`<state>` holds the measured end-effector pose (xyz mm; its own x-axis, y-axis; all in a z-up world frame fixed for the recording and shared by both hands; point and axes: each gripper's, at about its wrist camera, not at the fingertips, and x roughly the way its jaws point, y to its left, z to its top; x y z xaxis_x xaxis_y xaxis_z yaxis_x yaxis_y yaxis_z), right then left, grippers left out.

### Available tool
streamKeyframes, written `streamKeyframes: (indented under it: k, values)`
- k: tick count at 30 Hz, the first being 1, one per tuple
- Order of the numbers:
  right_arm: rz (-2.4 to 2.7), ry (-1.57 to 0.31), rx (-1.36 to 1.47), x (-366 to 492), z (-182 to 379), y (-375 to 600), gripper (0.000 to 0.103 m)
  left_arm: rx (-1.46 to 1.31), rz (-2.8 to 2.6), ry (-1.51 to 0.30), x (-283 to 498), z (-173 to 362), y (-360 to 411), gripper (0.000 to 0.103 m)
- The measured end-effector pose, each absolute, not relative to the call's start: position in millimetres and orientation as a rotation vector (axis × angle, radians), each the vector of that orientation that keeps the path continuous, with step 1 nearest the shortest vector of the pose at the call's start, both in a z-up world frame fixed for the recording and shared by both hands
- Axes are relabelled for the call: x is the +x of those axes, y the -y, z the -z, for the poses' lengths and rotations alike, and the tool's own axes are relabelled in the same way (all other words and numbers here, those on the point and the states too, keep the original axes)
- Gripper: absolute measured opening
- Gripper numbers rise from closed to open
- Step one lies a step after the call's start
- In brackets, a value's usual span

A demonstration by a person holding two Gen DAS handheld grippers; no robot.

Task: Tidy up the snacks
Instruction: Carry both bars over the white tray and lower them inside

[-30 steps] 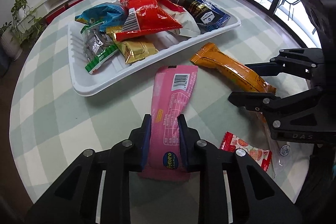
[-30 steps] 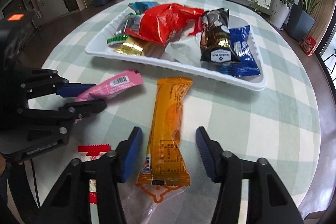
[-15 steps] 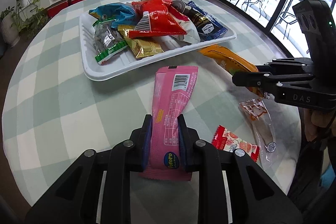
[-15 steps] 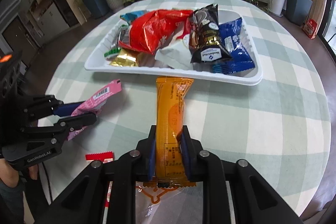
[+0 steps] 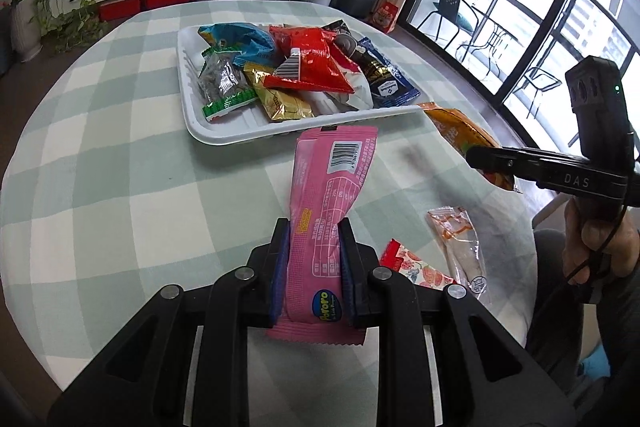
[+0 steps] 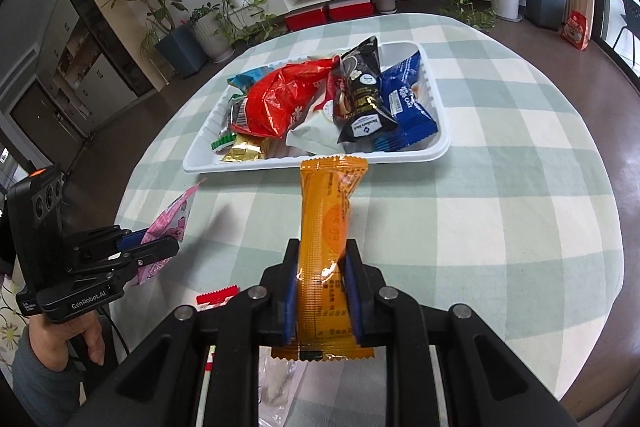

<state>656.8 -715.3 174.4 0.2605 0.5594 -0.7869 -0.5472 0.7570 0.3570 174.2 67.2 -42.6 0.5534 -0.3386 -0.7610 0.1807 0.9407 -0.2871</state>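
The left claw (image 5: 313,259) is gripping the pink packet (image 5: 332,195), the right claw (image 6: 322,275) the orange packet (image 6: 326,223); the full white tray (image 6: 320,163) is lying just ahead on the tabletop (image 5: 120,187).

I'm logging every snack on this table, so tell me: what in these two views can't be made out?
- White tray, both views: lower packets are buried under the red bag; their number is unclear.
- Clear wrapper: in the right wrist view the right gripper covers most of it; contents unreadable.
- Small red packet: half hidden behind the left gripper; print too small.
- Pink bar, right wrist view: only a folded edge shows.
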Motion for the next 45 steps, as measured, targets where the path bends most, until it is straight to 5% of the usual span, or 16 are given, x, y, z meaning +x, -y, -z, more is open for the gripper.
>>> streamKeyframes:
  k: [14,23,45]
  values:
    - [-0.642,-0.944,0.163,703.9,-224.4,772.3,0.022,-0.314,0.294,-0.809,200.1,-15.0,-114.0,0.020]
    - [-0.701,-0.809,0.138,743.0,-275.3,722.7,0.022,-0.362,0.293,-0.747,272.6,-51.7,-129.5,0.020]
    - [-0.680,-1.038,0.045,790.7,-157.7,613.8,0.022,-0.372,0.216,-0.859,350.1,40.4,-110.5,0.021]
